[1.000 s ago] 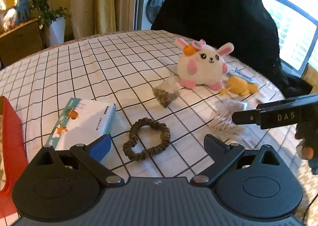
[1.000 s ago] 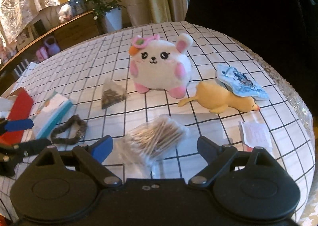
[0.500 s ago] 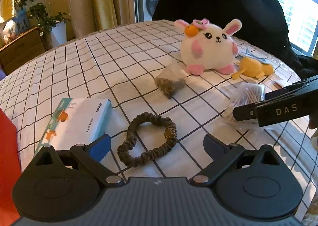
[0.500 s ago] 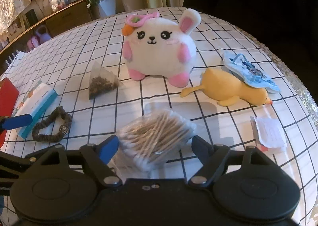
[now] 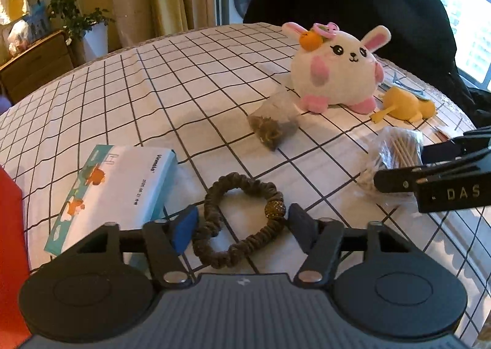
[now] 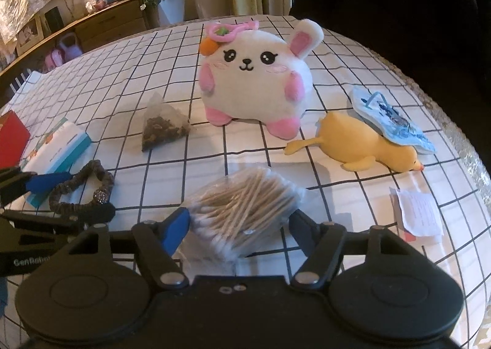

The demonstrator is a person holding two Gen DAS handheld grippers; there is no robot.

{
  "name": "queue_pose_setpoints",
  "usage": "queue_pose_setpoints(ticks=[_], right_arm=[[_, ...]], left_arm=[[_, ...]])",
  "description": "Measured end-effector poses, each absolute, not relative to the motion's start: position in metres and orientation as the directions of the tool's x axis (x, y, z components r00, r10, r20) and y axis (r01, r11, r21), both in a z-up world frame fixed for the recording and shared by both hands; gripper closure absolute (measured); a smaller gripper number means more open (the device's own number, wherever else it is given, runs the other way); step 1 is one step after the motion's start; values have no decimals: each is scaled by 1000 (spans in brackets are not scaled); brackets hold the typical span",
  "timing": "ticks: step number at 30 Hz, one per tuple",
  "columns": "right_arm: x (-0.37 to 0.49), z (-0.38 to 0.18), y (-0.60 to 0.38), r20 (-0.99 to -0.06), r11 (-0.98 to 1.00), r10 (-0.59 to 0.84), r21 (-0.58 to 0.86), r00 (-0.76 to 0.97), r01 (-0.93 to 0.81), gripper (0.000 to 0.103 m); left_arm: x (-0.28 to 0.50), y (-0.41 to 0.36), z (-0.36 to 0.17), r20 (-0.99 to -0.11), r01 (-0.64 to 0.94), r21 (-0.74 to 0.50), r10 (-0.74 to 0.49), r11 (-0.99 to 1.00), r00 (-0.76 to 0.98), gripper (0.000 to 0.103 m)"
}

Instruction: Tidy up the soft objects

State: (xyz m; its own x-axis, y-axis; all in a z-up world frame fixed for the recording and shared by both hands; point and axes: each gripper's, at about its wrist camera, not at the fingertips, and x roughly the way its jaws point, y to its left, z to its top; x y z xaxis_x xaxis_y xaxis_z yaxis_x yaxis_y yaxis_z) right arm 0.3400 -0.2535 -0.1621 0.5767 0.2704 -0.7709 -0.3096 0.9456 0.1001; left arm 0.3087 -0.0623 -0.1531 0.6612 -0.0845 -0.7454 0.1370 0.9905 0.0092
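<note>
On the right claw [image 5: 396, 165], a label reads "DAS".

Far-left table [image 5: 190, 73] stretch lies open for passage. Near edge crowded: tissue pack [image 5: 116, 189], hair tie [image 5: 242, 220], swab bag [image 6: 245, 205]; rabbit [image 6: 257, 82] and duck [image 6: 359, 146] block right edge.
</note>
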Motion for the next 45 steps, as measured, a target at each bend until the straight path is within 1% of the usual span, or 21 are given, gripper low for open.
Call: queue_pose_setpoints(ticks=[1,2,3,4,5,7,8,9,14,21,30,40,45], right_arm=[[339,-162,-253,-769,945,269,94,580,-314,36],[338,-161,-253,-767,945,267,91,583,-314,37],[338,-161,-253,-768,946,266,90,583,-312,37],[338,-160,-252,-768,946,265,90,584,-311,38],[337,-160,-252,-768,947,263,88,584,-310,39],[335,-159,-252,-765,947,256,77,590,-312,41],[333,-158,-252,-764,947,253,68,594,-315,41],[331,-157,-251,-761,946,249,59,599,-318,42],[321,-149,-248,-743,934,264,39,615,-355,43],[299,-130,-245,-717,911,304,27,627,-411,44],[268,-104,-240,-697,878,355,20,623,-478,44],[238,-72,-229,-672,843,413,27,615,-537,44],[222,-56,-217,-651,814,446,8,615,-581,44]], left_arm=[[309,-62,-153,-746,133,8,-83,991,661,47],[309,-61,-152,-746,130,6,-82,991,661,55],[310,-60,-151,-746,128,6,-81,992,661,59],[310,-60,-150,-746,125,7,-78,992,661,67],[310,-59,-150,-748,123,3,-79,992,659,71],[310,-56,-149,-750,116,-8,-82,993,656,72],[310,-55,-148,-749,114,-7,-81,993,657,76],[310,-55,-147,-749,114,-4,-78,994,658,77],[307,-49,-141,-749,103,-14,-79,995,658,80],[300,-40,-132,-753,90,-39,-89,995,652,81],[279,-29,-114,-736,108,-37,-100,993,669,82],[247,-6,-80,-729,109,-88,-138,990,670,82],[233,9,-60,-720,105,-118,-158,987,676,82]])
